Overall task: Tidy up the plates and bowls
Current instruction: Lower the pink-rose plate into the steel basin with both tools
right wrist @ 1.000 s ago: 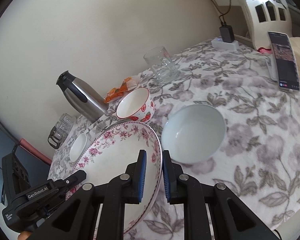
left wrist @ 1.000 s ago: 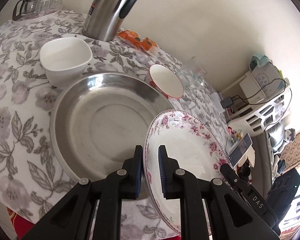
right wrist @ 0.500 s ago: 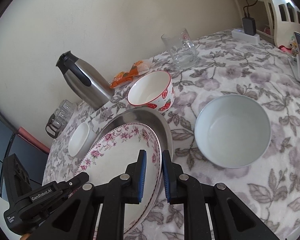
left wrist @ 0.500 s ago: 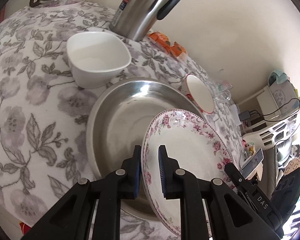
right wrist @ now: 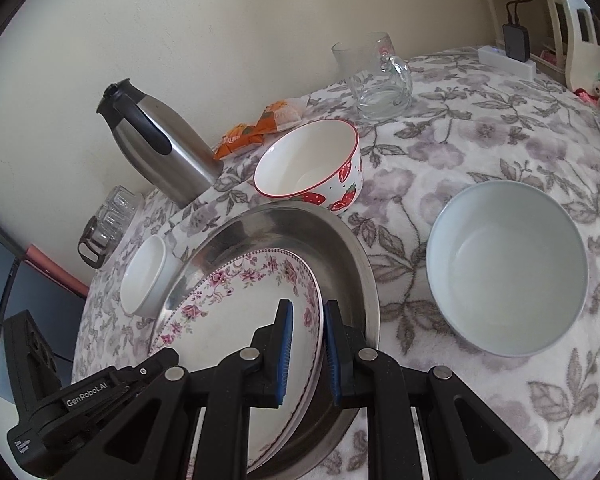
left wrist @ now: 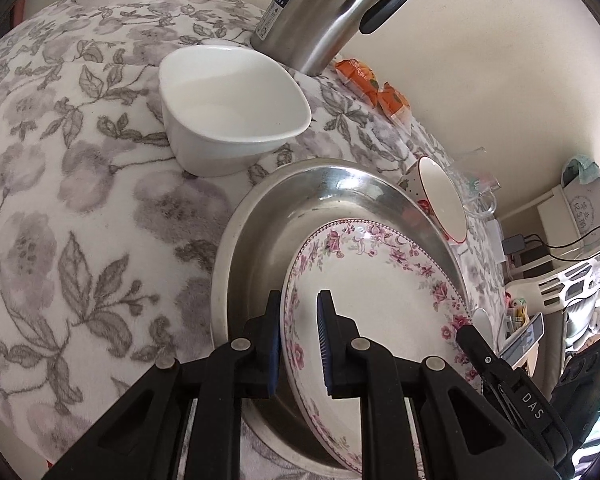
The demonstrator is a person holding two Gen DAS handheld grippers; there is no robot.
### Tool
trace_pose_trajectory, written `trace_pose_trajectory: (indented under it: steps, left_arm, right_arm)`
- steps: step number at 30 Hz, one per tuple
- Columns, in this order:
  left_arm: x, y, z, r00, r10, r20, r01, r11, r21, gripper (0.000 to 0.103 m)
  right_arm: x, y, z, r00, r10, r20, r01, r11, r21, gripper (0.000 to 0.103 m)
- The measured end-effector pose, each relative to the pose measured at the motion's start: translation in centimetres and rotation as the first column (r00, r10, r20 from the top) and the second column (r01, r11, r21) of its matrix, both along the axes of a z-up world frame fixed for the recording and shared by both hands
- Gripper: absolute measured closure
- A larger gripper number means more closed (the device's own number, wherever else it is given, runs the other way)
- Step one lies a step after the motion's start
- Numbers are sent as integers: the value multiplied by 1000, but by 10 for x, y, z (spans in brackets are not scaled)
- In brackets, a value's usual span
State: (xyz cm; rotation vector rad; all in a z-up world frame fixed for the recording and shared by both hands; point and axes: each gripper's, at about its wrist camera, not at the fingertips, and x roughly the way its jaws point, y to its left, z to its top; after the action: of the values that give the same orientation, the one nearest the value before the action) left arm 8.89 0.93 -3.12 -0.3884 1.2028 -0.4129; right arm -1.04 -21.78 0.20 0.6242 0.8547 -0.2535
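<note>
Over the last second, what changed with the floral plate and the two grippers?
The floral plate, then beside the steel pan and only overlapping its rim, has been carried across and down into it. Both grippers kept their hold throughout: the left gripper and right gripper stay clamped on opposite rims. The strawberry bowl, white bowl, square bowl and kettle have not moved.

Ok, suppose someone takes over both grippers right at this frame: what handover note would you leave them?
Left gripper: shut on the rim of the pink floral ceramic plate.
Right gripper: shut on the opposite rim of that plate.
The plate sits low inside the round stainless steel tray; full contact is unclear.
Not yet stacked: strawberry-print bowl, pale blue round bowl, white squarish bowl.
Left: release the plate, then gather the bowls.
</note>
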Motion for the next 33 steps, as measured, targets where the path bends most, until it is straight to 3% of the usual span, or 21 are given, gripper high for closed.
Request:
trace_pose_trajectory:
  steps: [13, 33]
  left_arm:
    - [6, -17, -6, 998, -45, 41, 41, 995, 89, 88]
    - [6, -30, -6, 991, -88, 101, 67, 979, 193, 84]
  right_arm:
    - [9, -4, -4, 999, 15, -32, -15, 1000, -24, 86]
    - [6, -10, -7, 995, 73, -70, -71, 997, 33, 86]
